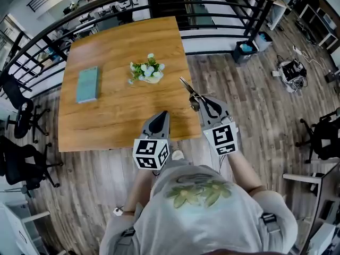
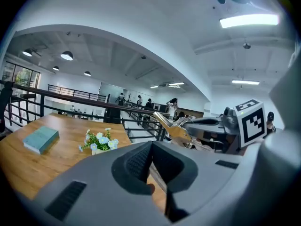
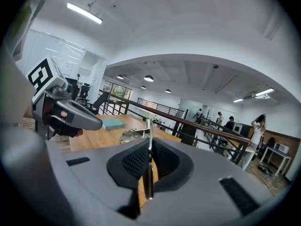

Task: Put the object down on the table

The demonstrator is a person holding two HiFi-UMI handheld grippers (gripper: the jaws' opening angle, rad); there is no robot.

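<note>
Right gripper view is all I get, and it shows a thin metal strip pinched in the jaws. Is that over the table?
Observer: Partly. In the head view the metal object pokes from the right gripper across the right edge of the table. The gripper itself shows against the floor.
Operator: Anything on the table near there?
Observer: A small pot of flowers stands mid-table, beyond and left of the object's tip, apart from it.
Operator: And the left gripper?
Observer: The left gripper shows over the table's near edge, jaws together, nothing between them.
</note>
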